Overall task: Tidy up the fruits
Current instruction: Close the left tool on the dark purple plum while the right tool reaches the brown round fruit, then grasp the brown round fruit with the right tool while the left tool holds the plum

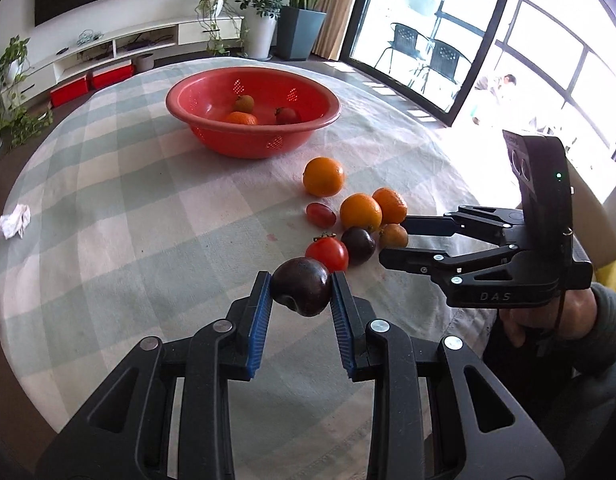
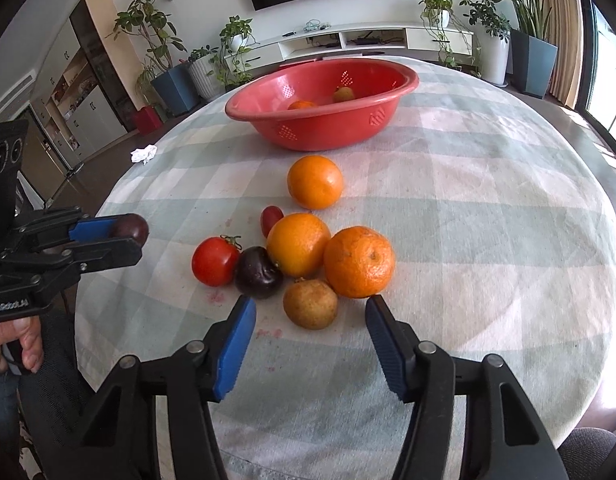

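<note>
While the left gripper point(image 1: 302, 292) has its jaws clamped on 1 dark purple fruit point(image 1: 302, 286) held above the checked cloth, the right gripper point(image 2: 309, 320) has its jaws apart, with 1 small brown fruit point(image 2: 310, 303) lying between its tips, untouched.

On the counter point(image 2: 487, 208) lie 7 loose fruits: 3 oranges, 1 lone orange point(image 2: 315, 182) nearer the bowl and 2 touching in the cluster, 1 red tomato point(image 2: 214, 261), 1 wrinkled dark fruit point(image 2: 258, 278), 1 small red fruit point(image 2: 271, 218) partly hidden behind an orange, and the brown one.

The red bowl point(image 1: 244, 142) holds 3 fruits in the left wrist view; its rim hides 1 of them in the right.

Open cloth runs between cluster and bowl. 1 crumpled tissue point(image 1: 15, 221) sits near the counter's left edge.
</note>
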{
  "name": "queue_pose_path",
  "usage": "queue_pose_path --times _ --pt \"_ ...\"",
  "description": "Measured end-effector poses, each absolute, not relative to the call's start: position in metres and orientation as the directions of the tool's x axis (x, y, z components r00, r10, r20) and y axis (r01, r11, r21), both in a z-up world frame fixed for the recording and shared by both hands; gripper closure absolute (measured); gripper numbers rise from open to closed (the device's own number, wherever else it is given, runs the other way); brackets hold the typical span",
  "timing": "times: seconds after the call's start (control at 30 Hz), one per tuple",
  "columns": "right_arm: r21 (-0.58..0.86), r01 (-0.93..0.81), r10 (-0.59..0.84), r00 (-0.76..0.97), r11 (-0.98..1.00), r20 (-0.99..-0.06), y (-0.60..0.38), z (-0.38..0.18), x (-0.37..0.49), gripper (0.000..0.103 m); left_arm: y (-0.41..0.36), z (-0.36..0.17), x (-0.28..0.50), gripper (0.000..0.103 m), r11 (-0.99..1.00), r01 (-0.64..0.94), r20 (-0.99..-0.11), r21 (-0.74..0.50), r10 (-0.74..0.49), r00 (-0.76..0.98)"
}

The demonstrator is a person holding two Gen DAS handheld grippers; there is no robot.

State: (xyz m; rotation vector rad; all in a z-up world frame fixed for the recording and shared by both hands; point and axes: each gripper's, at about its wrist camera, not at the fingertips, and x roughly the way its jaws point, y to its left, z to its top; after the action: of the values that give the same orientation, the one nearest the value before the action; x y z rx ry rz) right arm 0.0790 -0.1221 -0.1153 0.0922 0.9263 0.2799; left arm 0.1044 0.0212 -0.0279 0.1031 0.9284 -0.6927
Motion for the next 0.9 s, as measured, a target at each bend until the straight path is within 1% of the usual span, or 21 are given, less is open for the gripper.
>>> queue_pose_path --times 0.07,0.13,0.27,0.33,0.67,0.9 --pt "0.182 -0.201 0.267 0.572 0.962 -0.776 -0.121 -0.115 0.08 0.047 0.02 -0.031 0.1 0.076 0.788 0.575 -0.765 -0.22 -0.505 0.4" --pt "0.168 -0.205 0.257 0.574 0.964 -0.777 -0.119 -0.115 0.08 0.054 0.019 -0.033 0.096 0.076 0.787 0.571 -0.762 -0.235 -0.514 0.394" --pt "0.134 -0.222 0.241 0.579 0.966 -0.779 -0.113 -0.116 0.08 0.062 0.015 -0.038 0.092 0.076 0.788 0.561 -0.76 -0.253 -0.521 0.388" --pt "0.129 -0.231 0.243 0.576 0.964 -0.78 -0.112 -0.116 0.079 0.072 0.014 -0.039 0.091 0.076 0.79 0.556 -0.76 -0.259 -0.522 0.387" --pt "0.152 -0.248 0.272 0.577 0.957 -0.77 -0.112 -0.108 0.068 0.072 0.016 -0.04 0.093 0.076 0.795 0.544 -0.757 -0.267 -0.523 0.392" --pt "0.201 -0.247 0.311 0.577 0.948 -0.756 -0.116 -0.102 0.064 0.072 0.02 -0.04 0.096 0.076 0.803 0.53 -0.753 -0.273 -0.521 0.402"
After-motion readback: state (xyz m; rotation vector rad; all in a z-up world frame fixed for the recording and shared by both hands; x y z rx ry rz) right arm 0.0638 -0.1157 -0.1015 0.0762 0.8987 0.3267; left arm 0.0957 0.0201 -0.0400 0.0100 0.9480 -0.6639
